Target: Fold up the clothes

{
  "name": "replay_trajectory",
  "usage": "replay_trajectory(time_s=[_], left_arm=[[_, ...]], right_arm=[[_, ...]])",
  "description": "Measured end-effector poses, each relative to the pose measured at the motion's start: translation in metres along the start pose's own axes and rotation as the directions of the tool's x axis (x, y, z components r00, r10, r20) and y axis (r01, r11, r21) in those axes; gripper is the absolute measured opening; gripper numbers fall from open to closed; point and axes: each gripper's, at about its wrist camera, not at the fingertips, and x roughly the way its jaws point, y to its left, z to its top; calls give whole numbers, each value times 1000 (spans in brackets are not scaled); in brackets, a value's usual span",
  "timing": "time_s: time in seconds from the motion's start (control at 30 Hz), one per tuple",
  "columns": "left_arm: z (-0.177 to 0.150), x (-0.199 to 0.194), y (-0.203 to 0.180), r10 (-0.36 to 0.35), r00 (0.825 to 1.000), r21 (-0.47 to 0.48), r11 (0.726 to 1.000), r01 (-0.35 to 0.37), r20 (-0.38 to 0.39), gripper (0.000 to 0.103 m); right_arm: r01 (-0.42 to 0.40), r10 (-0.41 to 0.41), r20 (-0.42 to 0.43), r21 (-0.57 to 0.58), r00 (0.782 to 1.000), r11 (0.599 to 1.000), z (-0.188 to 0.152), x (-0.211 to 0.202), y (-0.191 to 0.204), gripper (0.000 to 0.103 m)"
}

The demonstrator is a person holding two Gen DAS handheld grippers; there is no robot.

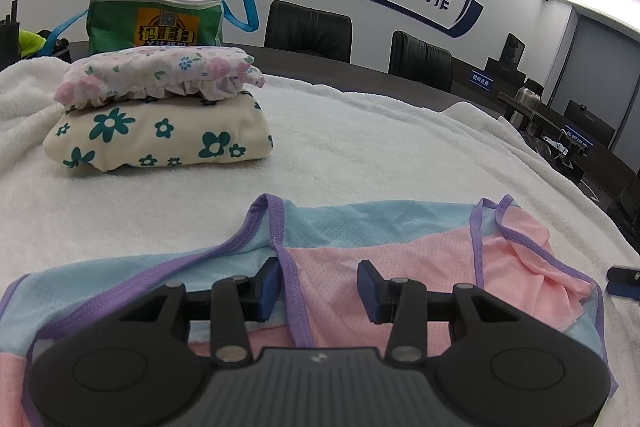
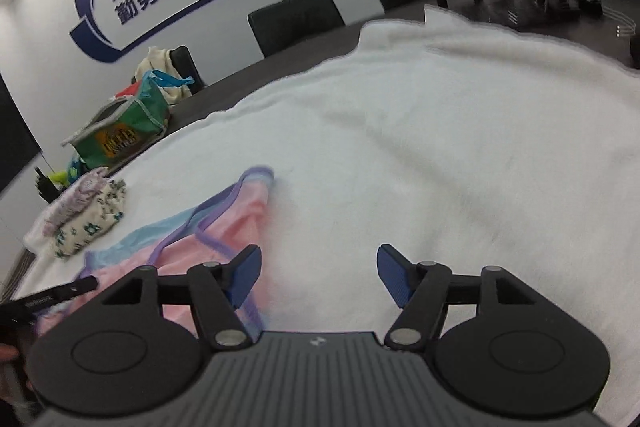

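Observation:
A pink and light-blue mesh garment [image 1: 400,239] with purple trim lies spread on a white towel [image 1: 360,147]. My left gripper [image 1: 318,291] sits low over it, jaws apart. A purple trim strip runs between the blue pads [image 1: 269,287] and neither pad presses on it. In the right wrist view my right gripper [image 2: 318,277] stands open over bare towel [image 2: 440,147], holding nothing. Its left finger overlaps the garment's [image 2: 224,227] right edge. The right gripper's tip [image 1: 624,281] shows at the garment's right in the left wrist view.
Two folded floral garments [image 1: 160,111] are stacked at the back left of the towel. A green bag [image 1: 160,23] with blue handles stands behind them. Black chairs [image 1: 308,29] line the table's far side. More desks stand at the right.

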Motion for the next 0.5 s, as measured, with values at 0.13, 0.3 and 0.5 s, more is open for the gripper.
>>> replay_trajectory(time_s=[0.13, 0.3, 0.5], left_arm=[[0, 0, -1, 4, 1000, 6, 1000, -4, -1, 40], [0, 0, 0, -2, 1000, -1, 1000, 2, 0, 41], [0, 0, 1, -4, 1000, -3, 1000, 4, 0, 41]], right_arm=[[-54, 55, -29, 59, 998, 997, -8, 11, -4, 66], [-173, 172, -20, -34, 985, 984, -6, 16, 17, 66], [-34, 11, -72, -327, 997, 944, -9, 43, 63, 3]])
